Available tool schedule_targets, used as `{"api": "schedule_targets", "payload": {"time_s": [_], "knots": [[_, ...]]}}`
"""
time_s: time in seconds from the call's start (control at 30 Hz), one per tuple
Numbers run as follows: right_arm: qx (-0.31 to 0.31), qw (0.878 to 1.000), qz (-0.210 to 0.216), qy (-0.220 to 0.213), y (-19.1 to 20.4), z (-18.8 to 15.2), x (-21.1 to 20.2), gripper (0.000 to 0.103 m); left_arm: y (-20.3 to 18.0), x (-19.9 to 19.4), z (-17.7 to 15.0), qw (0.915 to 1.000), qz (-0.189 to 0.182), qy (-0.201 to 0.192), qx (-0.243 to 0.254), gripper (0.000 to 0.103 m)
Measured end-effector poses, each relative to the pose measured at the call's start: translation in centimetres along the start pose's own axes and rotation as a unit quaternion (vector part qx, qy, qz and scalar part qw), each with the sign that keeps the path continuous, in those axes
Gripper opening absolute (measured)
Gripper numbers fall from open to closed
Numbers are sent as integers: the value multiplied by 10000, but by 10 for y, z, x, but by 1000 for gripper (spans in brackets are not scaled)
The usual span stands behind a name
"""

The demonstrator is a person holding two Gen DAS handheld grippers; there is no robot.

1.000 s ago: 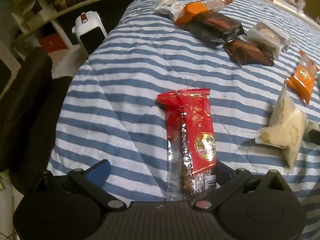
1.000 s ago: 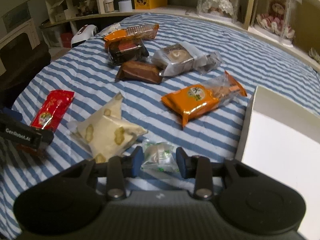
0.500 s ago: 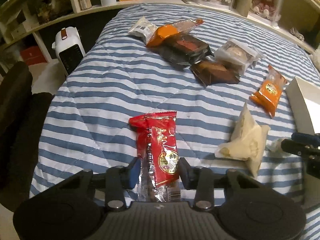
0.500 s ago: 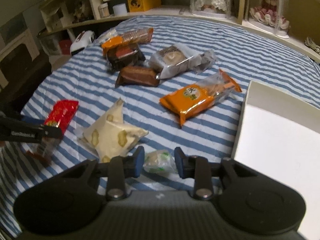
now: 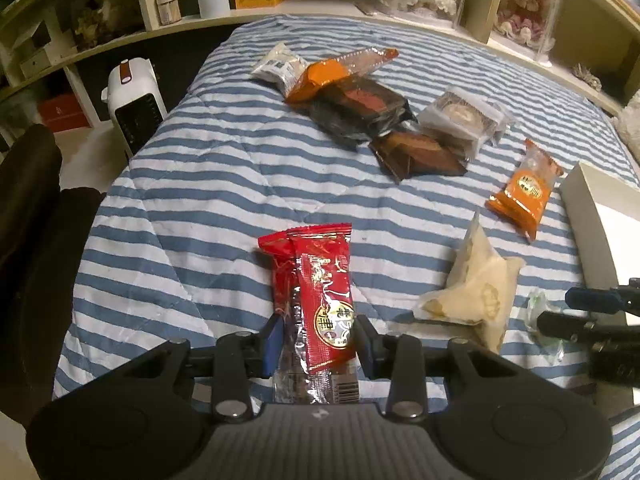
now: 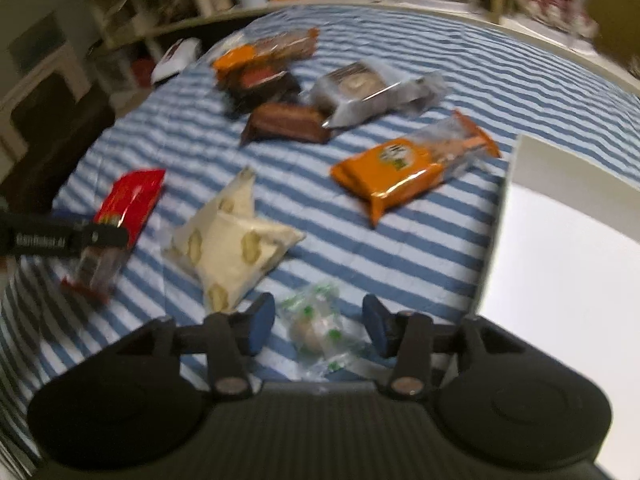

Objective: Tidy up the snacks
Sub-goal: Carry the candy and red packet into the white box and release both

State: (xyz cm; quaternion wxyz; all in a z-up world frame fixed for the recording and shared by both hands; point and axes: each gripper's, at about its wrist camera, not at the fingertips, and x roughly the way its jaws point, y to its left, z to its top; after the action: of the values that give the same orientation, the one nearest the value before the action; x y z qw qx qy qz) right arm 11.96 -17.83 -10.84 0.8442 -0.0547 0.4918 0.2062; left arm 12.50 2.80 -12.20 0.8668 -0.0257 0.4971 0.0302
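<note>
Snacks lie scattered on a blue-and-white striped quilt (image 5: 224,184). Left gripper (image 5: 318,338) has its jaws closed on the near end of a red snack packet (image 5: 320,280), which reaches away toward 12 o'clock. Right gripper (image 6: 316,322) stands with jaws apart, a small clear-wrapped candy (image 6: 316,324) lying between the fingers without touching either. At 11 o'clock from that candy rests a cream pillow-shaped packet (image 6: 232,240); at 1 o'clock, an orange packet (image 6: 404,168). At 3 o'clock sits a white box (image 6: 560,248). Farther off, near 12 o'clock, brown and clear-wrapped cakes (image 6: 316,96) cluster together.
</note>
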Motion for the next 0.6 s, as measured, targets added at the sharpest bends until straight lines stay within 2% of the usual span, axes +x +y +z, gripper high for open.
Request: {"api": "schedule_targets", "payload": {"time_s": [0.17,0.23,0.43,0.6], "knots": [[-653,9971,-344,195,14,-9,17,54,-2,5,-1,10000,51,47,50,40],[-684,9968,-375,188,15,-10,17,38,-1,4,0,10000,38,19,17,40],[-484,9979,-421,-136,10,-3,-4,37,2,-10,3,9996,-36,-226,-184,40],[-176,9979,-418,-473,1,6,-31,37,-2,-35,6,9977,-189,-581,-290,40]]}}
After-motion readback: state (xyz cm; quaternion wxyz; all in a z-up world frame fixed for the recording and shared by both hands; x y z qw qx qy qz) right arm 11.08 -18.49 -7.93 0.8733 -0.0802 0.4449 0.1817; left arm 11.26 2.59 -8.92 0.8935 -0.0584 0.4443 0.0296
